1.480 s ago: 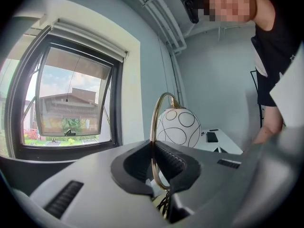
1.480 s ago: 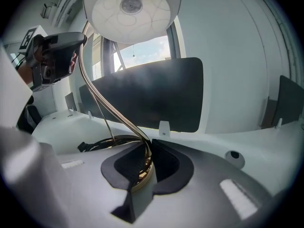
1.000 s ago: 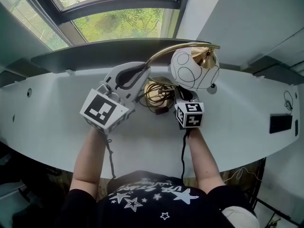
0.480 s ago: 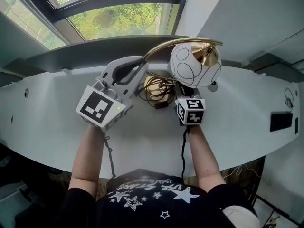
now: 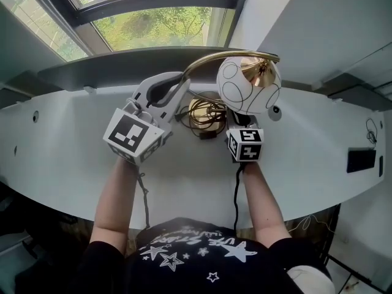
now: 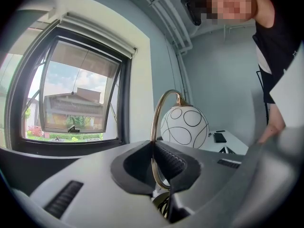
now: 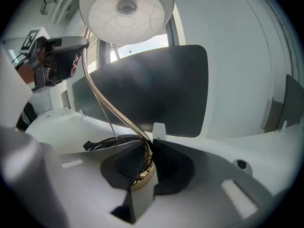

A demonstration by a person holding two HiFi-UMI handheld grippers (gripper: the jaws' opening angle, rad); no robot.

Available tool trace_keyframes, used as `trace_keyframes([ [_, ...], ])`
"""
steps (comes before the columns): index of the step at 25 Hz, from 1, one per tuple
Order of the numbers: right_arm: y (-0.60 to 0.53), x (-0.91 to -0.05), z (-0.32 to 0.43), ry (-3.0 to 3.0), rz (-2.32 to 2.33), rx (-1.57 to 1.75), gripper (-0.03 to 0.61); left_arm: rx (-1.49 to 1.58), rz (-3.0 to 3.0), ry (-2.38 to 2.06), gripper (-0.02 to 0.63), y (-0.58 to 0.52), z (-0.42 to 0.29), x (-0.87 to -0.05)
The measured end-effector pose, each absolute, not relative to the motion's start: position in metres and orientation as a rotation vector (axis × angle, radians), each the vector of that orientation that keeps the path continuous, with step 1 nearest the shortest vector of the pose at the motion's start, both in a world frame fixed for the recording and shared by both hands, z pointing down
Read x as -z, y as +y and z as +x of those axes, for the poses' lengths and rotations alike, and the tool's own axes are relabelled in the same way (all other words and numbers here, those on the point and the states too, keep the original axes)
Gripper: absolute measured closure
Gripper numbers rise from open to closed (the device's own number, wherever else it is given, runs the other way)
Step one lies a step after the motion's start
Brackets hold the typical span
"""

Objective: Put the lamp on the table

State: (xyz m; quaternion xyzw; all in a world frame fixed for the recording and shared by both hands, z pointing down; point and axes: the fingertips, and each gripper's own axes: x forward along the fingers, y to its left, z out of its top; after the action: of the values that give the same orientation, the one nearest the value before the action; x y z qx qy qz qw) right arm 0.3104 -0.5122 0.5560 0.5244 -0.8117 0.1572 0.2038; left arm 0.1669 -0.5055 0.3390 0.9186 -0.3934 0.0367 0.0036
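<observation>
The lamp has a white globe shade (image 5: 248, 86) drawn with black circles, a curved gold stem (image 5: 211, 63) and a gold base (image 5: 205, 112) with coiled cable, low over the white table (image 5: 61, 158). I cannot tell if the base touches the table. My left gripper (image 5: 182, 86) is shut on the stem; the stem (image 6: 153, 141) runs up between its jaws to the globe (image 6: 184, 126). My right gripper (image 5: 236, 121), half hidden under the globe, is shut on the foot of the stem (image 7: 142, 144) by the gold base, with the shade (image 7: 126, 6) overhead.
A window (image 5: 153, 23) and a dark sill (image 5: 92, 69) run along the table's far edge. A dark panel (image 7: 156, 89) stands behind the lamp. A small black device (image 5: 361, 160) lies at the table's right end. A round hole (image 7: 241, 164) sits in the tabletop.
The lamp and both grippers have shifted slightly toward the window. Both grips look unchanged.
</observation>
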Motion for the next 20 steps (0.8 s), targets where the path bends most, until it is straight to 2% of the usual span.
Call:
trace_keyframes([
  [5,-0.512,-0.559,0.308,-2.233,1.435,-0.385,0.537,-0.069,2.875,-1.29,0.581,-0.504,0.166,-0.343],
  [7,-0.511,-0.56,0.308,-2.239,1.433,-0.414,0.489,-0.082,2.845,-1.35,0.581,-0.506,0.163,-0.344],
  [8,-0.511,-0.56,0.308,-2.238,1.44,-0.425,0.441,-0.082,2.832,-1.361,0.57,-0.506,0.162,-0.345],
  [10,-0.508,-0.56,0.31,-2.228,1.452,-0.431,0.37,-0.091,2.805,-1.345,0.522,-0.502,0.159,-0.351],
  [13,-0.495,-0.559,0.307,-2.211,1.44,-0.412,0.349,-0.118,2.76,-1.336,0.455,-0.49,0.147,-0.361],
  [20,-0.447,-0.53,0.294,-2.224,1.488,-0.353,0.348,-0.016,2.686,-1.4,0.446,-0.441,0.1,-0.355],
])
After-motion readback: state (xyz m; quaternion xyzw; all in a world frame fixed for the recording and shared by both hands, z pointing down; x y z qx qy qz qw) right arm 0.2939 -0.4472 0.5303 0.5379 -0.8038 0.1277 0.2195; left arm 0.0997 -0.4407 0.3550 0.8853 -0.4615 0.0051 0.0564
